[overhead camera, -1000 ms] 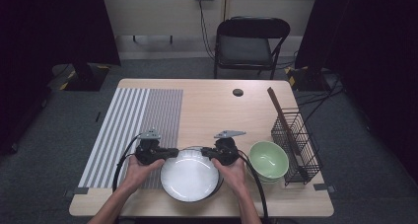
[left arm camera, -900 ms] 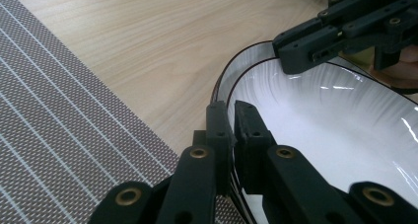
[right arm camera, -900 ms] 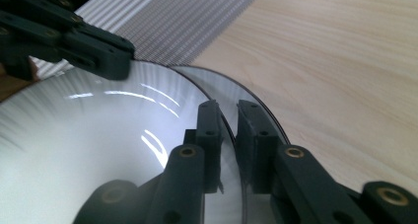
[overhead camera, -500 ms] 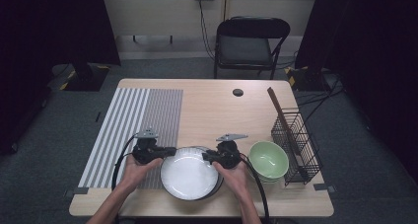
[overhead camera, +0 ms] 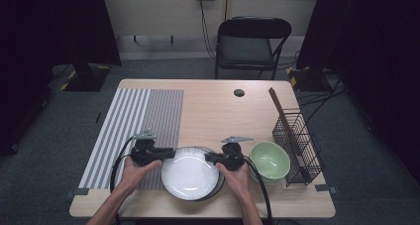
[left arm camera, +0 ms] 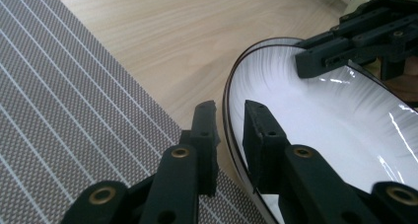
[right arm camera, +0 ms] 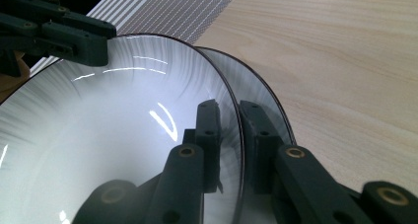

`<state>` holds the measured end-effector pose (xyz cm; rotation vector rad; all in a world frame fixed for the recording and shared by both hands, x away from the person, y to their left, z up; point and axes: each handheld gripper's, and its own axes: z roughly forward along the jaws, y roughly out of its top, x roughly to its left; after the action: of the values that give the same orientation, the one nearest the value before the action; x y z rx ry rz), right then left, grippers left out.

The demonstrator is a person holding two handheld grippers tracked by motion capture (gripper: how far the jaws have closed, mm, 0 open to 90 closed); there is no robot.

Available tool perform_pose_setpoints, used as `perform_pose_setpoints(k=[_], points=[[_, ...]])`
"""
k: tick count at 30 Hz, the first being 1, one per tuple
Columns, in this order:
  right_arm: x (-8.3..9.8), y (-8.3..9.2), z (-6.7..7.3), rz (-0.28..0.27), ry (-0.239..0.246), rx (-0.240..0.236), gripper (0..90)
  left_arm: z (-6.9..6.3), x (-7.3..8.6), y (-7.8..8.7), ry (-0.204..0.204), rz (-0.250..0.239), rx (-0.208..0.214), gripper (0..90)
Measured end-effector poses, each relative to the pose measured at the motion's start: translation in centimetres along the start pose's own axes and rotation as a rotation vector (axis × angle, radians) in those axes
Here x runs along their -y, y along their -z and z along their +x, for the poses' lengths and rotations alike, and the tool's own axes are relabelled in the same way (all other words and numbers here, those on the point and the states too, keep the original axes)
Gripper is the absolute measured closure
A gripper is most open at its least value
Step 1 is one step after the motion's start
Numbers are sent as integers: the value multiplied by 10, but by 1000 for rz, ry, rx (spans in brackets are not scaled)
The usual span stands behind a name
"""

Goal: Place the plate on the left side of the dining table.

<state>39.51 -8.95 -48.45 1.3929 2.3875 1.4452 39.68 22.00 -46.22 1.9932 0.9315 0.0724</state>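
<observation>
I count two white plates, stacked at the near edge of the table point(overhead camera: 208, 101): the upper plate point(overhead camera: 189, 173) lies on a lower plate point(right arm camera: 266, 98), whose rim peeks out past it in the right gripper view. The stack sits between my two grippers, just right of the one striped mat point(overhead camera: 133, 126).

My right gripper point(right arm camera: 235, 118) has its two jaws astride the upper plate's rim, one pad over the white face, the other down between the two plates; the gap is narrow and has just been closing, and the pads look pressed on the rim.

My left gripper point(left arm camera: 230, 123) is at the opposite rim. Its jaws have just been opening: the plate's dark edge runs through the gap, with a sliver of daylight on each side, so the pads stand narrowly apart and do not pinch it.

Further out, one green bowl point(overhead camera: 269, 160) sits just right of the stack, touching or nearly touching one black wire rack point(overhead camera: 297, 140) that holds one brown stick point(overhead camera: 280, 108). One small dark disc point(overhead camera: 239, 92) lies near the far edge. One folding chair point(overhead camera: 250, 44) stands beyond the table.
</observation>
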Motion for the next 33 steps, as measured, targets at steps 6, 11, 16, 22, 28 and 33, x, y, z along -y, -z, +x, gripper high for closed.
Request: perform_pose_setpoints(k=[6, 11, 16, 22, 28, 33], points=[[-3, 0, 1, -12, 4, 16, 815, -4, 0, -1, -28, -10, -3, 829], [-7, 0, 0, -12, 12, 19, 830, -2, -5, -3, -22, -25, -12, 855], [-13, -3, 1, -19, 20, 33, 834, 1, -9, -2, -12, -52, -21, 872], [-21, -5, 0, -38, 39, 44, 841, 4, -16, -2, -9, -66, -41, 880], [-26, -4, 1, -55, 60, 67, 840, 5, -19, -2, 1, -88, -52, 881], [-32, -2, -1, -68, 74, 69, 838, 7, -22, -3, 5, -98, -46, 881]])
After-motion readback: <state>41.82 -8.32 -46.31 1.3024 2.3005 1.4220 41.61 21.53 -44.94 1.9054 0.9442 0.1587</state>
